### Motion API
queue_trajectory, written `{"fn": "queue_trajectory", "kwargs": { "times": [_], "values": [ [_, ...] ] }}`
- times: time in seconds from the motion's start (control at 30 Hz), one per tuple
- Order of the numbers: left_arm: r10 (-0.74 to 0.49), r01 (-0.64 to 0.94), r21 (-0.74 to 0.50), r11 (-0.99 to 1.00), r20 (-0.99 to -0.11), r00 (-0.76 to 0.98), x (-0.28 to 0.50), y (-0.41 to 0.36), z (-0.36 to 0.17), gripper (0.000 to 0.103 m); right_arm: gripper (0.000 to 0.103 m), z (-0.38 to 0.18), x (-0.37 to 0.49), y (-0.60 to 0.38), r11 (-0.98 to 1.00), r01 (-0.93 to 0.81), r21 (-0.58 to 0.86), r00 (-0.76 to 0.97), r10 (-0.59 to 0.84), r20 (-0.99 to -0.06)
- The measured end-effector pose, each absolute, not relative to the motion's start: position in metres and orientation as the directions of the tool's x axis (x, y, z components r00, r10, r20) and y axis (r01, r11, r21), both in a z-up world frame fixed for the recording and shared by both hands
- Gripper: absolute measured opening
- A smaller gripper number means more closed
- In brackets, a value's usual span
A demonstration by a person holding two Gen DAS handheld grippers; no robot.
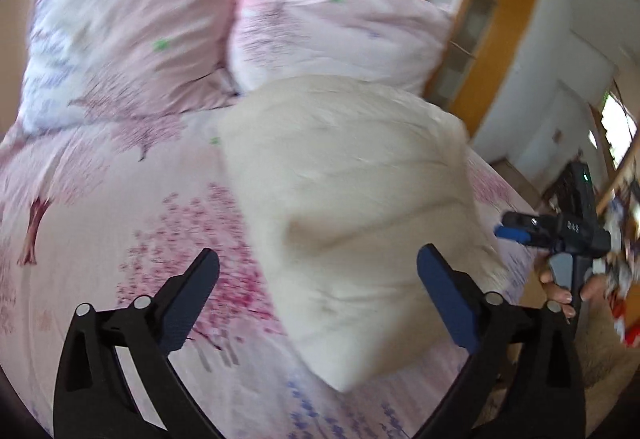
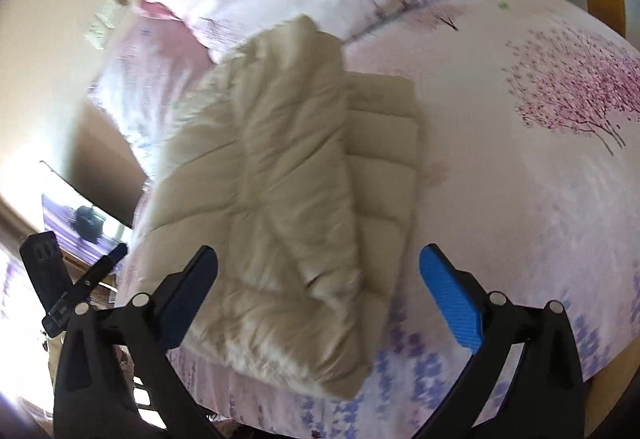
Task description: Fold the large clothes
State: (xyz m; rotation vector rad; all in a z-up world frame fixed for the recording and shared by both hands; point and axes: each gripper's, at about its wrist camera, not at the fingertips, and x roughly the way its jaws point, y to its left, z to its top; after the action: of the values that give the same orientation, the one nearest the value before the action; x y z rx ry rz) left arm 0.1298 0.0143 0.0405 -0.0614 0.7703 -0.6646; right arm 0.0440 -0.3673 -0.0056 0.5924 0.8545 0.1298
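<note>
Showing "QAS" lettering, right claw (image 1: 516, 233) beside folded jacket (image 1: 352, 207).

I see a quilted, slightly sheeny cream cloth jacket (image 2: 280, 175) on a matt printed cotton bedcover (image 2: 500, 199), with textured blue pads (image 2: 452, 299) on matt black plastic fingers.

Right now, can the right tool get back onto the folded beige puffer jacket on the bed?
Probably yes. The right tool stands open and empty just above the near edge of the folded puffer jacket, and nothing lies between them. The left tool is off to the side, also open.
</note>
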Motion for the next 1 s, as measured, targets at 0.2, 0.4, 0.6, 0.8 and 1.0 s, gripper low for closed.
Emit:
{"fn": "queue_trajectory", "kwargs": {
  "times": [0.2, 0.4, 0.6, 0.8, 1.0],
  "values": [
    [-0.619, 0.488, -0.406, 0.773, -0.652, 0.438, 0.167, 0.016, 0.023, 0.101, 0.101, -0.018, 0.09, -0.392, 0.757, 0.153, 0.635, 0.562, 0.461, -0.686],
    [-0.69, 0.448, -0.537, 0.715, -0.644, 0.331, 0.191, 0.007, 0.003, 0.101, 0.101, -0.041, 0.117, -0.41, 0.674, 0.184, 0.716, 0.516, 0.553, -0.654],
    [-0.744, 0.428, -0.617, 0.66, -0.615, 0.261, 0.211, -0.005, -0.007, 0.101, 0.101, -0.052, 0.135, -0.413, 0.604, 0.138, 0.785, 0.478, 0.653, -0.587],
    [-0.743, 0.45, -0.605, 0.657, -0.623, 0.245, 0.22, -0.021, -0.009, 0.101, 0.101, -0.052, 0.149, -0.403, 0.617, 0.077, 0.783, 0.429, 0.689, -0.584],
    [-0.707, 0.489, -0.54, 0.686, -0.653, 0.271, 0.218, -0.034, -0.006, 0.101, 0.101, -0.051, 0.151, -0.393, 0.619, 0.029, 0.785, 0.41, 0.709, -0.574]
  ]
}}
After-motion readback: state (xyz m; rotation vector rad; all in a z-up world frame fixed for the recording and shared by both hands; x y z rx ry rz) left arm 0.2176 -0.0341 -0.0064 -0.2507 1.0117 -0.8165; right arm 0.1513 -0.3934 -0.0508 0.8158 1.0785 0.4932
